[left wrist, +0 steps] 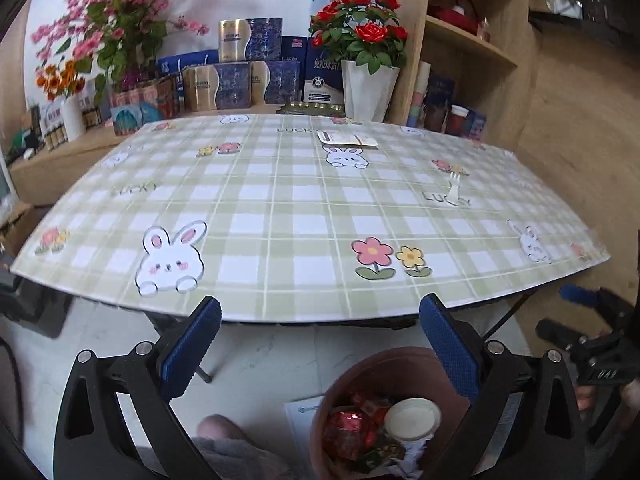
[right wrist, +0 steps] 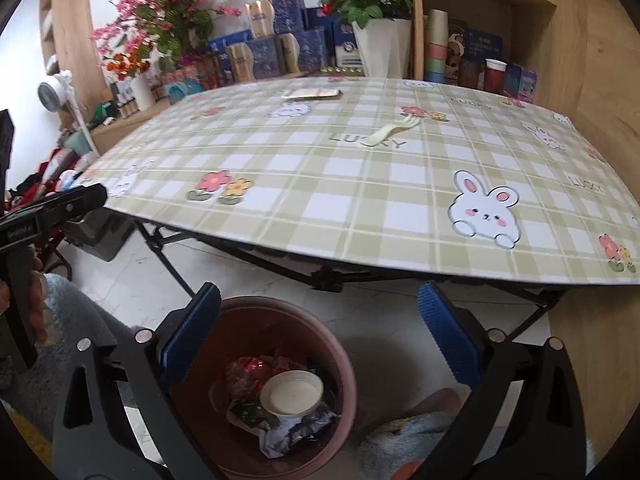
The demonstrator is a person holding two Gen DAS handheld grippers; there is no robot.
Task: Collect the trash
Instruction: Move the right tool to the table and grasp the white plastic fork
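A brown round bin (left wrist: 384,364) (right wrist: 340,356) stands on the floor before the table and holds red wrappers, crumpled foil and a white cup (left wrist: 412,418) (right wrist: 292,394). On the checked tablecloth lie a white plastic fork (left wrist: 454,190) (right wrist: 394,132) and a flat sachet (left wrist: 347,139) (right wrist: 312,94) at the far side. My left gripper (left wrist: 320,340) hangs open above the floor and bin, nothing between its blue pads. My right gripper (right wrist: 320,328) is open over the bin, empty too. Each gripper shows at the other view's edge.
The folding table (left wrist: 280,300) (right wrist: 360,256) has black legs underneath. Behind it stand flower vases (left wrist: 368,88), blue boxes (left wrist: 236,84) and a wooden shelf (left wrist: 472,40) with cups. A person's knee (left wrist: 220,428) and a fluffy garment lie near the bin. Clutter sits at the left.
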